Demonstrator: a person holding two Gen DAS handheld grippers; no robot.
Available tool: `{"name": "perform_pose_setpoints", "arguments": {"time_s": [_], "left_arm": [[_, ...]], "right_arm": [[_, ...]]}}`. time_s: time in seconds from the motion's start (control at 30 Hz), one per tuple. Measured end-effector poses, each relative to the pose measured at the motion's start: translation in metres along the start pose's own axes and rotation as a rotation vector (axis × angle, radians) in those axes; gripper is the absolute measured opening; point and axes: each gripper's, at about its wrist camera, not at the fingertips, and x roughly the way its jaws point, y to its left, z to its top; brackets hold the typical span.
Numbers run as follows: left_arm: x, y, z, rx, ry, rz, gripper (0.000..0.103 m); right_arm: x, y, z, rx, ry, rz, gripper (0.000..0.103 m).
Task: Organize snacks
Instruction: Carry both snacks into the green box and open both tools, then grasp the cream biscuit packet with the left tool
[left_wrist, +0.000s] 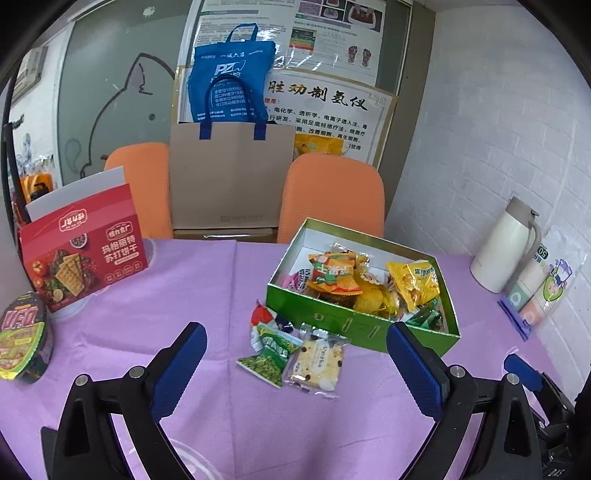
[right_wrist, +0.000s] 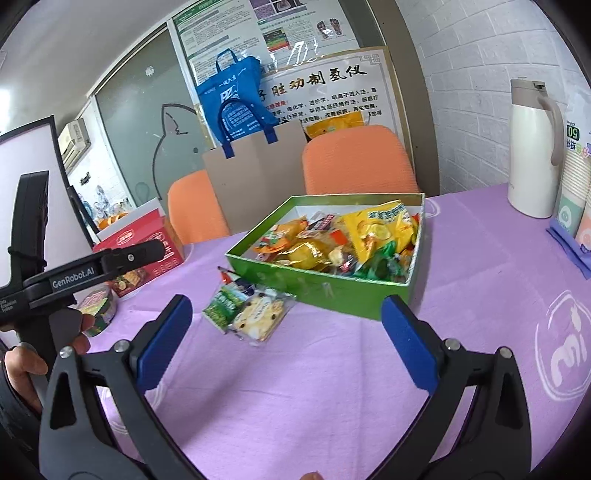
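Note:
A green box (left_wrist: 332, 314) (right_wrist: 314, 288) full of wrapped snacks sits on the purple tablecloth. Just left of its front corner lie loose packets: a green pea packet (left_wrist: 267, 354) (right_wrist: 222, 305), a clear packet with a pale biscuit (left_wrist: 319, 363) (right_wrist: 259, 316), and a red-and-white packet (left_wrist: 263, 318) behind them. My left gripper (left_wrist: 295, 369) is open, empty, its blue pads either side of the packets, a little short of them. My right gripper (right_wrist: 286, 338) is open and empty too, nearer than the packets and the box. The left tool's body (right_wrist: 66, 280) shows at the left edge.
A red cracker box (left_wrist: 83, 254) (right_wrist: 147, 251) and an instant noodle bowl (left_wrist: 22, 339) (right_wrist: 98, 310) stand at the left. A white thermos (left_wrist: 504, 245) (right_wrist: 532, 147) and a sleeve of paper cups (left_wrist: 541, 291) (right_wrist: 576, 192) stand at the right. Orange chairs (left_wrist: 334, 195) and bags are behind the table.

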Motion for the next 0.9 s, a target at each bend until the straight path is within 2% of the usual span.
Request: {"name": "perform_pose_setpoints", "arguments": {"time_s": [0.13, 0.27, 0.53, 0.67, 0.83, 0.9], "left_arm": [[-0.007, 0.015, -0.013, -0.002, 0.005, 0.014, 0.1], [-0.007, 0.039, -0.023, -0.018, 0.0, 0.023, 0.1], [0.021, 0.077, -0.04, -0.077, 0.085, 0.038, 0.1], [0.035, 0.087, -0.048, -0.084, 0.119, 0.031, 0.1], [0.046, 0.095, -0.05, -0.069, 0.133, 0.029, 0.1], [0.049, 0.097, -0.05, -0.065, 0.135, 0.026, 0.1]], "right_arm": [[0.008, 0.015, -0.011, -0.01, 0.029, -0.006, 0.102], [0.026, 0.023, -0.024, 0.003, 0.095, -0.016, 0.102], [0.086, 0.032, -0.048, 0.013, 0.274, -0.024, 0.102], [0.114, 0.039, -0.049, -0.01, 0.314, -0.068, 0.102], [0.156, 0.051, -0.046, -0.058, 0.345, -0.164, 0.102], [0.168, 0.055, -0.043, -0.059, 0.352, -0.174, 0.101]]}}
